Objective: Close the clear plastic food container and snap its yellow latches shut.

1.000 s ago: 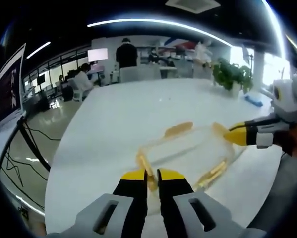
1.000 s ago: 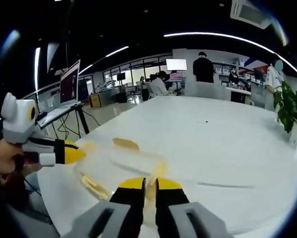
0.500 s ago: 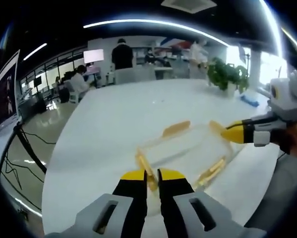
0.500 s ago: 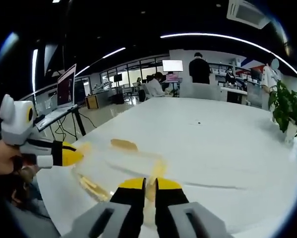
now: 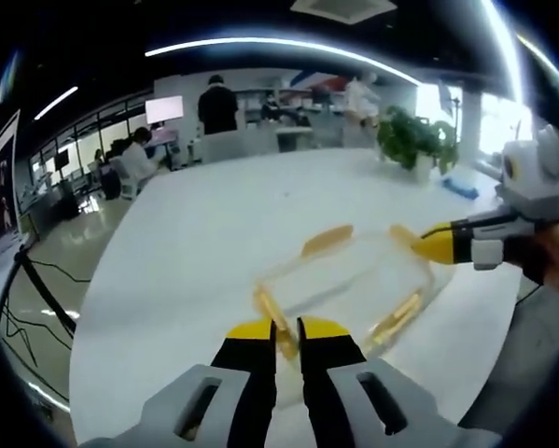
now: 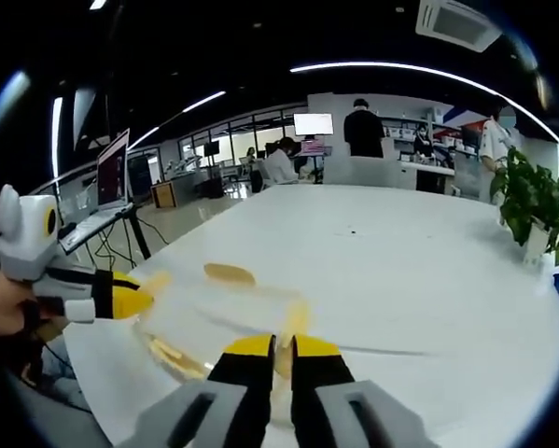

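Container (image 5: 349,285), clear plastic with yellow latches, lies on the white bench (image 5: 214,224) just beyond the near edge, and its lid looks to be already down on the body. One latch (image 5: 328,240) on the far long side sticks up and outward, plainly not snapped; another latch (image 5: 398,317) lies along the near right side, and whether it is seated I cannot tell. The step in hand seems to be the latching: each short end has a claw at it. The left claw (image 5: 277,329) has its jaws drawn nearly together, with only a thin gap, and the end latch (image 5: 268,308) sits right at the tips, apparently pinched or pressed. The right claw (image 6: 273,345) is equally narrow, its tips at the opposite end latch (image 6: 293,322), though whether it truly grips I cannot say. Next, I judge, each end flap needs pressing down until it clicks, then the raised far latch, with one claw steadying the box. A potted plant (image 5: 405,140) stands well beyond, at the bench's far right
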A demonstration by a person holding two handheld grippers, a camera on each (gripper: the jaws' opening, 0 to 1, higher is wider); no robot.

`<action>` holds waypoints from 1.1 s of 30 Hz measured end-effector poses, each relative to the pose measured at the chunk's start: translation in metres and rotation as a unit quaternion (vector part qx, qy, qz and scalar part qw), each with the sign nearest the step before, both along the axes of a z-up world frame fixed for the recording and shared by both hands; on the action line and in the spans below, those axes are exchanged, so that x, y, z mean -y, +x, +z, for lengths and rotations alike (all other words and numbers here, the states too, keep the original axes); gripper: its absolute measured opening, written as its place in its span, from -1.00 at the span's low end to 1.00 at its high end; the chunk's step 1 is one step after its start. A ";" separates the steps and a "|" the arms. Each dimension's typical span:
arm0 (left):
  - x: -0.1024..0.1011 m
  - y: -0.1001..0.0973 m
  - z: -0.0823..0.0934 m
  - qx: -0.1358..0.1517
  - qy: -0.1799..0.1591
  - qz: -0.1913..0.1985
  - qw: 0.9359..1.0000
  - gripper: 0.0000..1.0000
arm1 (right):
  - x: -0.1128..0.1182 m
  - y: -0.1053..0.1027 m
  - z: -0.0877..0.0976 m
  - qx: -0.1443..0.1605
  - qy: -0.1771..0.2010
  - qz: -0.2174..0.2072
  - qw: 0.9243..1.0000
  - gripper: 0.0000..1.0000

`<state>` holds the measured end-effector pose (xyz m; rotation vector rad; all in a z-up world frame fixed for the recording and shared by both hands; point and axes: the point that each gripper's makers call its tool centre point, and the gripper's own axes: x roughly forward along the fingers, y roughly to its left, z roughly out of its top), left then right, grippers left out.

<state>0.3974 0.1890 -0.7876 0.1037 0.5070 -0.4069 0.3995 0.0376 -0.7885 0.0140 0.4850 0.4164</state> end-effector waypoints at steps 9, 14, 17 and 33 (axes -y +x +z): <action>0.023 0.002 0.001 0.000 -0.003 -0.012 1.000 -0.89 | 0.022 -0.001 0.001 -0.001 -0.005 -0.013 1.000 -0.97; 0.037 0.006 0.003 0.003 -0.004 -0.023 1.000 -0.89 | 0.037 0.000 0.003 -0.002 -0.001 -0.024 1.000 -0.97; 0.047 0.007 0.005 0.004 -0.009 -0.025 1.000 -0.89 | 0.046 -0.001 0.004 -0.001 -0.005 -0.027 1.000 -0.97; 0.096 0.009 0.014 0.005 -0.034 -0.061 0.998 -0.88 | 0.097 -0.001 0.003 -0.003 -0.006 -0.069 0.998 -0.98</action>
